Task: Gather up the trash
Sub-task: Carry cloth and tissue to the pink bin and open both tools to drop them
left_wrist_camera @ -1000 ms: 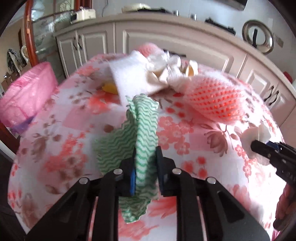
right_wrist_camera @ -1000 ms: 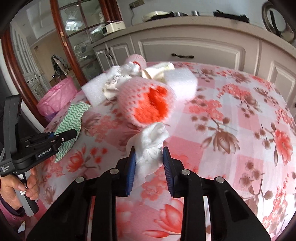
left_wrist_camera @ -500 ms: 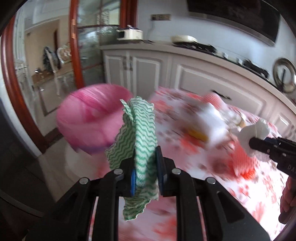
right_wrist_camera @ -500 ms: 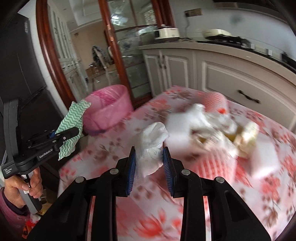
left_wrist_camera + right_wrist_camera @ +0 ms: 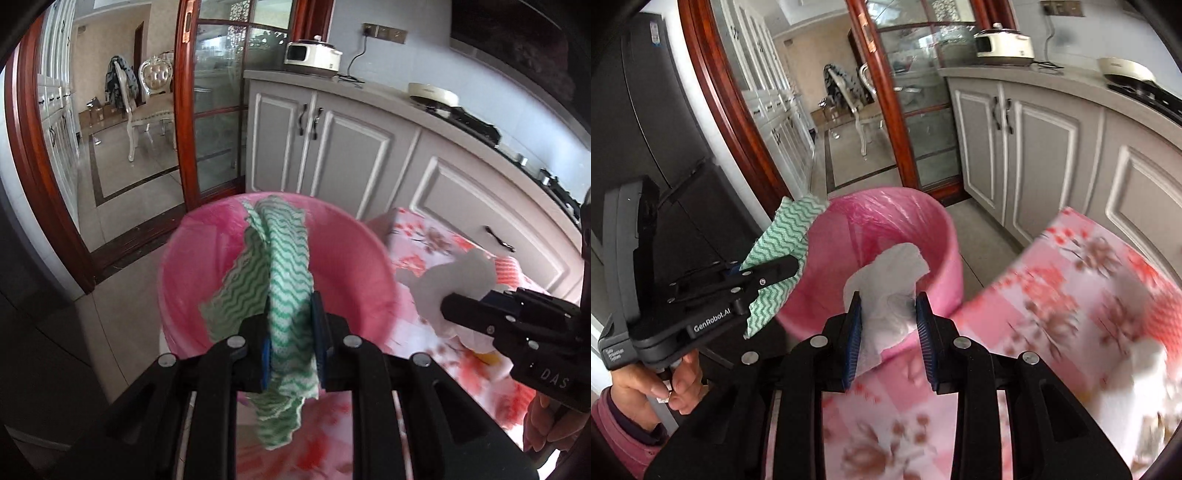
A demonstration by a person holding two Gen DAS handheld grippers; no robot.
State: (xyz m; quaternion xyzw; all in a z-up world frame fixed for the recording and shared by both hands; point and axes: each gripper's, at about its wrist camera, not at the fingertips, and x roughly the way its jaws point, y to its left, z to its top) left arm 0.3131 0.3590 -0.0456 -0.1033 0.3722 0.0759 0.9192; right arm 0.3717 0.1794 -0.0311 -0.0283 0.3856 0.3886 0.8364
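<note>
My left gripper [image 5: 291,332] is shut on a green-and-white wavy cloth [image 5: 284,273], held over the near side of a pink-lined trash bin [image 5: 192,258] standing on the floor beside the table. My right gripper [image 5: 889,325] is shut on a crumpled white tissue [image 5: 886,288], near the table edge in front of the same bin [image 5: 923,218]. The left gripper [image 5: 764,271] with the cloth [image 5: 779,236] shows at the bin's left rim in the right wrist view. The right gripper [image 5: 465,310] with the tissue [image 5: 454,277] shows at the right in the left wrist view.
The table with a pink floral cloth [image 5: 1052,295] lies to the right of the bin, with blurred trash at its far right [image 5: 1145,362]. Grey kitchen cabinets [image 5: 332,147] stand behind. A wooden glass door frame [image 5: 886,110] and tiled floor lie beyond the bin.
Both grippers have swung left from the table to the pink bin, carrying the cloth and the tissue. The bin is now much closer and fills the centre of both views.
</note>
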